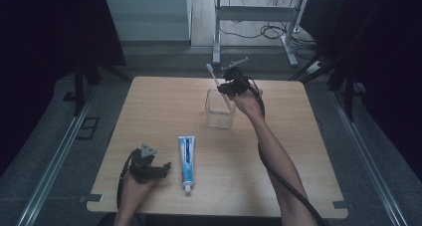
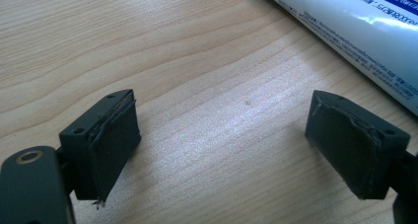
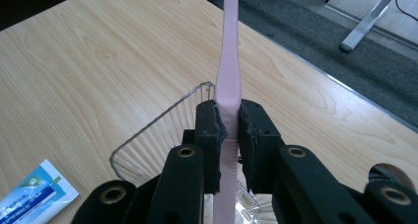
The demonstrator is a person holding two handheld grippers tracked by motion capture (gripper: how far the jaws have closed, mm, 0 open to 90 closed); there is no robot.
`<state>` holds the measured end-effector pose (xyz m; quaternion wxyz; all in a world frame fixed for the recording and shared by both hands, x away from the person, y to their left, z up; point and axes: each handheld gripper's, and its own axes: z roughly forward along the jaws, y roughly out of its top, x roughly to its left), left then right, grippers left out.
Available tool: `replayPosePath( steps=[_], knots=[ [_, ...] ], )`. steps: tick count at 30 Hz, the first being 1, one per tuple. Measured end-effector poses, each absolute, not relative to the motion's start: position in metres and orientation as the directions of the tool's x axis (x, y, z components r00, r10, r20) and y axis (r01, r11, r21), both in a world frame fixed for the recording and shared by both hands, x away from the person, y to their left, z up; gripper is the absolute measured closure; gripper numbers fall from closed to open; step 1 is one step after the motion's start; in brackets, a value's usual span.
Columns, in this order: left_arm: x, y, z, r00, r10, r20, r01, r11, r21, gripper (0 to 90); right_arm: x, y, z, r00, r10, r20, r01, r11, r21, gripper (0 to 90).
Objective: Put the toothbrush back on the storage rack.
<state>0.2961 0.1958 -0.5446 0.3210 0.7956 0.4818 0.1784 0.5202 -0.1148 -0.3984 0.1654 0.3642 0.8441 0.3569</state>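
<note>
A pink toothbrush (image 1: pixel 217 84) slants up out of a clear square cup (image 1: pixel 219 109) at the table's far middle. My right gripper (image 1: pixel 228 87) is shut on its handle just above the cup's rim. In the right gripper view both pads pinch the pink toothbrush (image 3: pixel 227 76) over the clear cup (image 3: pixel 148 150). A blue and white toothpaste tube (image 1: pixel 187 162) lies flat near the front edge. Just left of it my left gripper (image 1: pixel 165 167) rests low on the table, open and empty. The left gripper view has bare wood between its wide jaws and the tube (image 2: pixel 360 31) at upper right.
The wooden table (image 1: pixel 149 106) has open room on its left and right sides. Beyond its far edge stand a grey desk frame (image 1: pixel 259 17) and cables on the floor. Metal rails run along both sides of the table.
</note>
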Motion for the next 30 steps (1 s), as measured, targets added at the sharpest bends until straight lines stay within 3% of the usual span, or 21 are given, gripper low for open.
replayPosePath(
  steps=[30],
  knots=[
    [0.296,0.196,-0.544,0.474,0.88,-0.021,0.652,-0.335,0.681,12.9,0.522,-0.114,-0.44,-0.682,0.731,-0.013,0.525,0.503,0.686,78.4]
  ],
)
